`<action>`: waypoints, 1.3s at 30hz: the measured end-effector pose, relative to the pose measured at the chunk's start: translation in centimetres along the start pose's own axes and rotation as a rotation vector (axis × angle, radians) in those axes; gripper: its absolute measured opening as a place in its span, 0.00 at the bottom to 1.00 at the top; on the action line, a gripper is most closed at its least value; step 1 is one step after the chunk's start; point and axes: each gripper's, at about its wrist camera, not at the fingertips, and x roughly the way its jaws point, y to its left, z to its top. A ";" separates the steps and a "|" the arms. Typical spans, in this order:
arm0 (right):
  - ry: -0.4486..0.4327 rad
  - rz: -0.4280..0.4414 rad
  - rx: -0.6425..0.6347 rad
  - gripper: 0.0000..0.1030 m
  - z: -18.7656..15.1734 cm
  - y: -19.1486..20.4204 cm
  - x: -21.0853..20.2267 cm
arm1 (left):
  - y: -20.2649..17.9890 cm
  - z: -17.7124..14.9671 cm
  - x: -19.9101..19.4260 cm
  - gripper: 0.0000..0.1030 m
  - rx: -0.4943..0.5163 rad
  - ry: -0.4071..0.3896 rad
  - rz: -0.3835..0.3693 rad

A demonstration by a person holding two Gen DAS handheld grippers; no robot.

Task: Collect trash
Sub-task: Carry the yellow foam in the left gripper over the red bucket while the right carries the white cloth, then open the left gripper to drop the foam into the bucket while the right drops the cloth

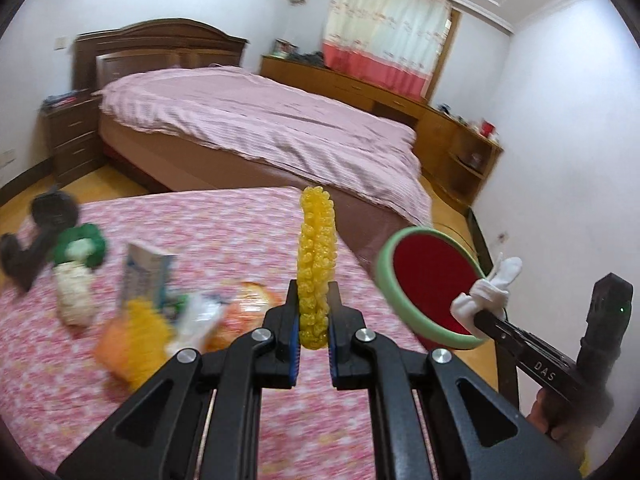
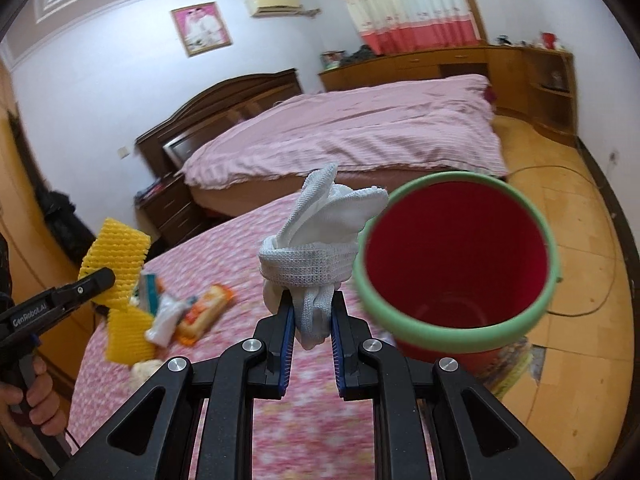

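In the left wrist view we read the frame from left to right. At the left edge, a green-and-white crumpled item point(image 1: 78, 258) lies on the pink floral table cover point(image 1: 224, 216). Just right of it stands a small blue-and-white carton point(image 1: 146, 276) above a blurred heap of wrappers point(image 1: 168, 320). These items are uncollected.

At lower centre, the left gripper point(image 1: 313, 334) is clamped on a yellow foam fruit net point(image 1: 316, 264). The net's long axis runs upright in the frame, rising well above the jaws.

To the right of the net sits the red bin point(image 1: 430, 284) with its green rim, its mouth tilted toward the camera, off the right edge of the table. At the lower right, the right gripper point(image 1: 474, 314) grips a knotted white cloth glove point(image 1: 490, 288), which overlaps the bin's rim in this view.

In the right wrist view, the yellow net appears at the left, the white glove at centre, pinched between the jaws of the right gripper, and the bin mouth at right, immediately beside the glove.

We judge the current step to be carrying both items to the bin. The bin lies to the right of both grippers. The right hand is the nearer, so we expect the glove to reach the mouth first. The left gripper must travel farther right across the table edge. We cannot tell whether the glove is already over the opening.
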 end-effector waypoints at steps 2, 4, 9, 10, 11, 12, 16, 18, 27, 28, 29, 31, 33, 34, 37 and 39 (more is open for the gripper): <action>-0.001 -0.015 0.026 0.16 0.4 -1.6 0.1 | -1.7 0.2 1.4 0.09 0.028 0.015 -0.024; -0.003 -0.032 0.049 0.16 0.4 -3.3 0.0 | -3.4 0.4 2.9 0.09 0.056 0.033 -0.046; 0.002 -0.069 0.103 0.16 0.6 -6.6 0.3 | -6.8 0.3 6.8 0.09 0.104 0.087 -0.093; 0.003 -0.078 0.110 0.16 0.6 -7.1 0.3 | -7.5 0.2 7.6 0.09 0.114 0.095 -0.102; 0.003 -0.089 0.116 0.16 0.7 -7.6 0.4 | -8.1 0.1 8.4 0.09 0.124 0.104 -0.110; 0.003 -0.098 0.120 0.16 0.7 -8.1 0.4 | -8.8 0.0 9.3 0.09 0.136 0.116 -0.115; 0.010 -0.127 0.138 0.16 0.7 -9.8 1.0 | -10.8 -0.5 12.4 0.09 0.159 0.158 -0.134; 0.016 -0.136 0.145 0.16 0.7 -10.4 1.4 | -11.4 -0.7 13.6 0.09 0.165 0.176 -0.139; 0.029 -0.167 0.141 0.18 1.2 -12.6 2.7 | -13.6 -1.6 17.0 0.12 0.207 0.219 -0.147; 0.028 -0.167 0.141 0.19 1.3 -12.6 2.8 | -13.7 -1.6 17.1 0.14 0.211 0.222 -0.148; 0.028 -0.165 0.140 0.19 1.3 -12.8 2.9 | -13.8 -1.7 17.3 0.21 0.211 0.223 -0.146; 0.031 -0.164 0.140 0.19 1.4 -13.0 3.2 | -13.9 -1.7 17.3 0.32 0.212 0.217 -0.145; 0.035 -0.161 0.141 0.20 1.4 -13.1 3.5 | -13.9 -1.7 17.3 0.36 0.218 0.210 -0.137; 0.037 -0.160 0.142 0.20 1.4 -13.2 3.5 | -13.8 -1.7 17.3 0.36 0.220 0.208 -0.132; 0.042 -0.152 0.154 0.26 1.3 -13.3 3.6 | -13.6 -1.5 17.2 0.36 0.216 0.208 -0.122; 0.042 -0.146 0.161 0.27 1.4 -13.4 3.7 | -13.4 -1.5 17.1 0.36 0.209 0.208 -0.117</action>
